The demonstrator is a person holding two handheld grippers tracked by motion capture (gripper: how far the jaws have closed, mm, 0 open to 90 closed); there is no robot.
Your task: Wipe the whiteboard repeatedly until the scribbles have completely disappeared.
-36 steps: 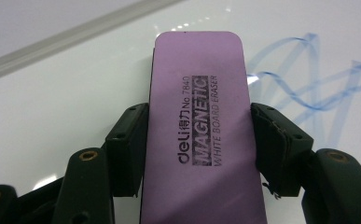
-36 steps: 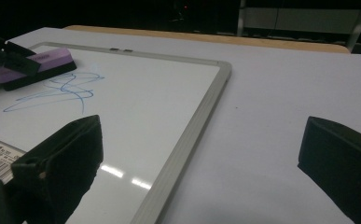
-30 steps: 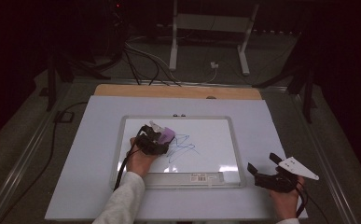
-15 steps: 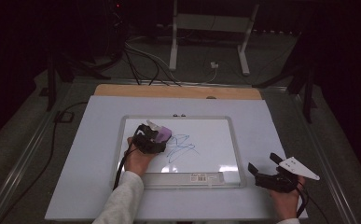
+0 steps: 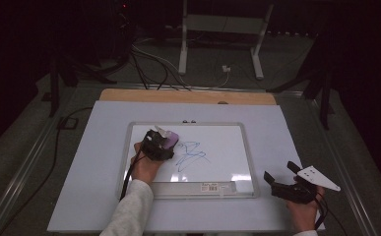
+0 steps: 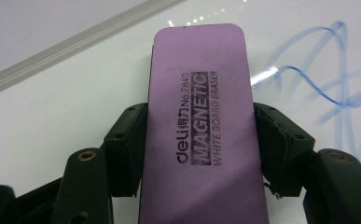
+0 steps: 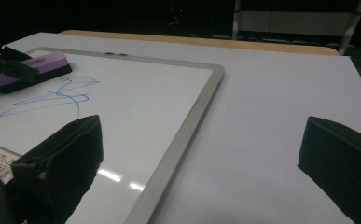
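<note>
My left hand-held gripper (image 6: 194,135) clamps the purple eraser (image 6: 201,126) flat on the whiteboard (image 5: 227,147), just left of the blue scribble (image 5: 190,155). I should sweep it across the scribble, pressing evenly. The right hand-held gripper (image 5: 281,179) rests open beside the whiteboard.

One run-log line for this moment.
left tool: shut on purple rectangular eraser | eraser: on whiteboard, beside blue scribble | right tool: open

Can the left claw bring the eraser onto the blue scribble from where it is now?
Probably yes. The left claw grips the purple eraser, which sits on the whiteboard just beside the blue scribble, with bare board between them.
</note>
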